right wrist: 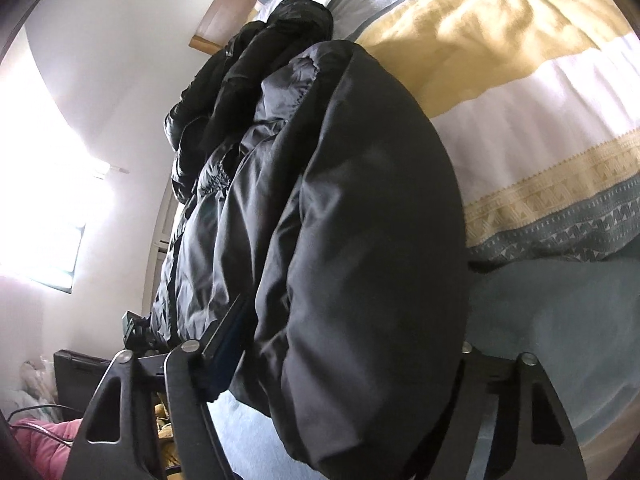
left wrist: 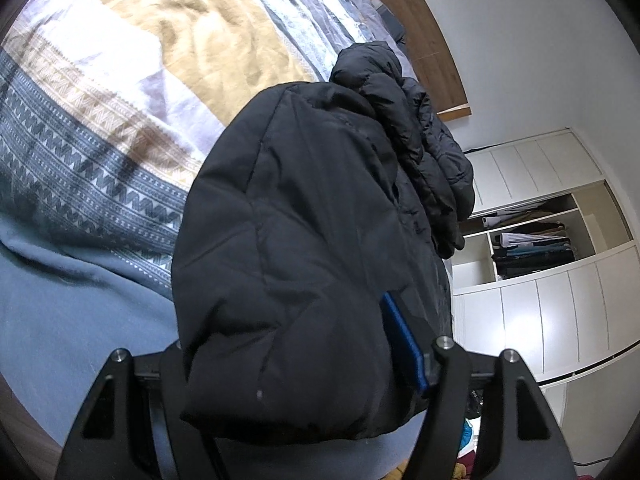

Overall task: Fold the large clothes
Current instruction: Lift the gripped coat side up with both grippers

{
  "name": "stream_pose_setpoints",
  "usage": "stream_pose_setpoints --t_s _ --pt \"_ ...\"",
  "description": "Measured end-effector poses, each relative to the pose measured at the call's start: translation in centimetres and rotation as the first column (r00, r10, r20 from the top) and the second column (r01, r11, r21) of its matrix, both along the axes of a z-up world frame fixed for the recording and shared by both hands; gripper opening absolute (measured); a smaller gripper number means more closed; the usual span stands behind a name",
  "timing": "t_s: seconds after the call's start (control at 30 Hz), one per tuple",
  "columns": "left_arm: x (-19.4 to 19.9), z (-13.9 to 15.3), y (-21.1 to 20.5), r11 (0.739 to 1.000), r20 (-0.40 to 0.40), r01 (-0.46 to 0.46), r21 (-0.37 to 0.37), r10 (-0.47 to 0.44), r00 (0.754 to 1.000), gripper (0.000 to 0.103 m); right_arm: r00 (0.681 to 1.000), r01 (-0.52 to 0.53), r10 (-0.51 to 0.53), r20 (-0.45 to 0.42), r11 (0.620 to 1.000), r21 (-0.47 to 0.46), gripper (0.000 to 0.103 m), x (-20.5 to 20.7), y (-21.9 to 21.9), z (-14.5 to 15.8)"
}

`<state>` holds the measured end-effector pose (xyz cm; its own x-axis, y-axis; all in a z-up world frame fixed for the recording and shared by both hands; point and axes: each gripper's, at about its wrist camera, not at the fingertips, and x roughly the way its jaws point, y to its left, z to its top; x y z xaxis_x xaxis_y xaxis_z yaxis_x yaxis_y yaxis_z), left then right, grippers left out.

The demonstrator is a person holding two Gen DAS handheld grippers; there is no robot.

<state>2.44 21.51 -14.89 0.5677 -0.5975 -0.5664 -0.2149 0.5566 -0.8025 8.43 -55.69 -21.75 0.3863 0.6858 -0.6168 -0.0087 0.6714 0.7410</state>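
Note:
A black puffer jacket (left wrist: pixel 304 248) lies doubled over on the bed, its padded bulk filling the middle of both views (right wrist: pixel 352 240). My left gripper (left wrist: pixel 304 352) is shut on a thick fold of the jacket; its blue-padded finger (left wrist: pixel 404 344) presses the jacket's right side, and the other finger is hidden under the fabric. My right gripper (right wrist: pixel 344 344) is also shut on a thick fold of the jacket; one finger (right wrist: pixel 224 332) shows at the left, the other is hidden. The far part of the jacket (left wrist: pixel 420 136) lies bunched toward the headboard.
The bed carries a patterned duvet (left wrist: pixel 140 60) with yellow, white and grey bands over a blue sheet (left wrist: pixel 60 300). A wooden headboard (left wrist: pixel 432 40) stands at the far end. An open white wardrobe (left wrist: pixel 540 240) holds stacked clothes. A bright window (right wrist: pixel 44 200) lights the right view.

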Motion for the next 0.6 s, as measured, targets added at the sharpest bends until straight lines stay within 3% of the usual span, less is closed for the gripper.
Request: stream_pose_setpoints --t_s 0.13,0.5,0.57,0.6 --pt "0.2 0.1 -0.2 1.0 0.001 -0.004 0.01 0.004 1.0 0.064 1.0 0.002 -0.002 0.003 1.0 0.013 0.069 -0.1 -0.2 -0.2" --pt "0.6 0.8 -0.8 1.0 0.013 -0.007 0.019 0.007 1.0 0.043 1.0 -0.009 0.009 0.0 1.0 0.024 0.07 0.1 0.0 -0.7" --pt "0.7 0.9 -1.0 1.0 0.015 -0.007 0.017 0.007 1.0 0.035 1.0 -0.015 0.015 0.002 0.999 0.035 0.064 0.1 0.1 -0.7" --pt "0.6 1.0 -1.0 1.0 0.017 -0.006 0.013 0.005 1.0 0.032 1.0 -0.018 0.018 0.004 0.999 0.046 0.055 0.1 0.1 -0.7"
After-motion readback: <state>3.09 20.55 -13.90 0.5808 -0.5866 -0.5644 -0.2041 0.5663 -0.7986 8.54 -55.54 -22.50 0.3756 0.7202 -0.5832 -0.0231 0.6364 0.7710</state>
